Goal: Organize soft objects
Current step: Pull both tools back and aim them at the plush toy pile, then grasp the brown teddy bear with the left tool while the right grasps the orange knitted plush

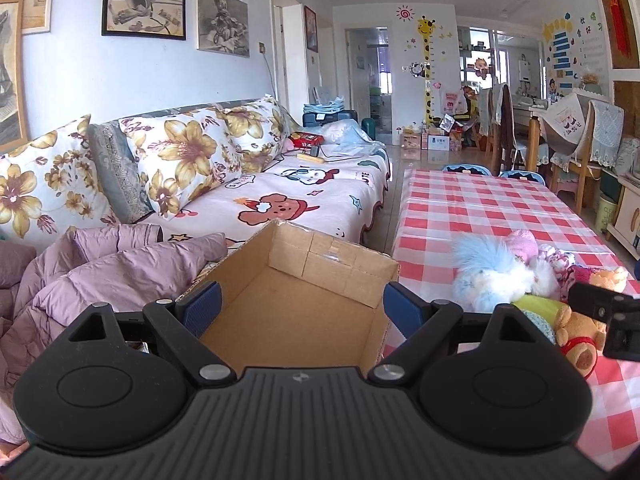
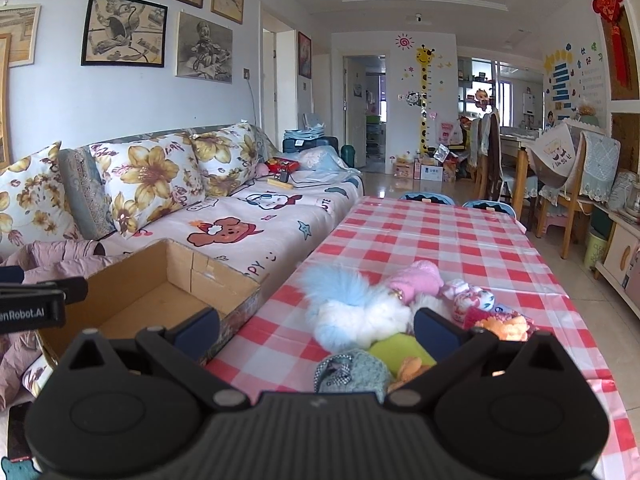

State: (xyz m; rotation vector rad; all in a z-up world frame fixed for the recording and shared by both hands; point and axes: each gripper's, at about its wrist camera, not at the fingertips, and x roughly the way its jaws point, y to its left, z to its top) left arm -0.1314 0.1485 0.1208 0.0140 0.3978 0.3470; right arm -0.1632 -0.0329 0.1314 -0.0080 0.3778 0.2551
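Note:
An empty cardboard box [image 1: 296, 300] sits between the sofa and the table; it also shows in the right wrist view [image 2: 160, 296]. My left gripper [image 1: 302, 310] is open and empty, hovering over the box. A pile of soft toys lies on the checked table: a blue-white fluffy toy [image 2: 352, 308], a pink plush [image 2: 418, 280], a green plush [image 2: 400, 350], a teal knitted toy [image 2: 354, 372] and an orange plush [image 2: 506, 326]. A brown teddy bear [image 1: 580, 332] shows in the left wrist view. My right gripper [image 2: 316, 330] is open and empty, just before the pile.
A red-white checked table [image 2: 432, 232] runs ahead. A sofa [image 2: 248, 232] with floral pillows [image 2: 148, 180] lies on the left, a lilac quilted jacket [image 1: 100, 276] at its near end. Chairs [image 2: 568, 184] and shelves stand at the far right.

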